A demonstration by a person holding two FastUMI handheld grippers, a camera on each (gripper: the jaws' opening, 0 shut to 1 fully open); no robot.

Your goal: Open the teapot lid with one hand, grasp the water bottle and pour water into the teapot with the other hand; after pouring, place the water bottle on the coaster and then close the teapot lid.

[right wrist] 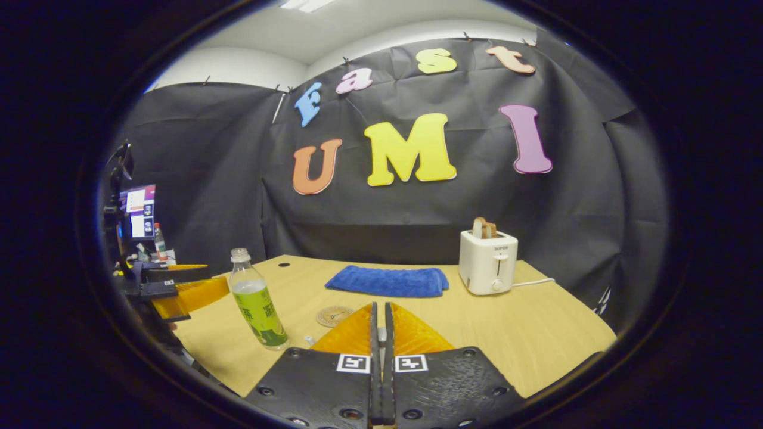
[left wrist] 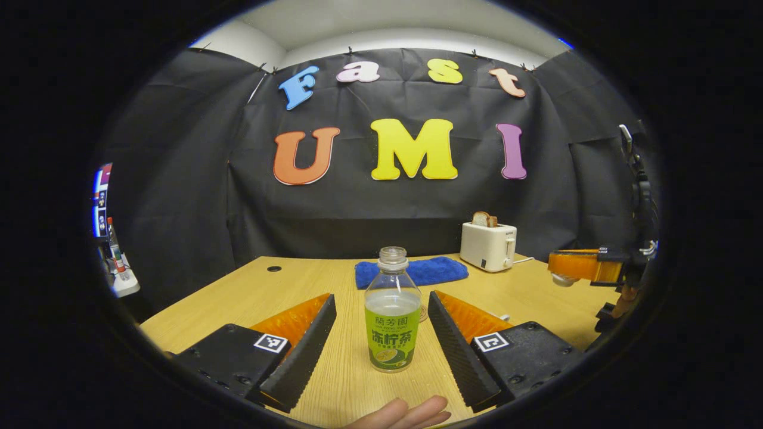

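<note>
The water bottle (left wrist: pixel 391 310) is my landmark. It stands upright on the wooden table (left wrist: pixel 524 292), its long axis vertical, cap off, with greenish liquid filling about the lower two thirds and a green label around the body.

In the left gripper view, the left gripper (left wrist: pixel 381 333) has its jaws spread wide, one finger on each side of the bottle and both apart from it, so this gripper is clearly the nearer one and only needs to close. A hand (left wrist: pixel 405 413) shows just in front of the bottle.

Right of the bottle lies the round coaster (right wrist: pixel 334 315). The right gripper (right wrist: pixel 380 333) has its jaws pressed together; what they pinch, I cannot tell.
</note>
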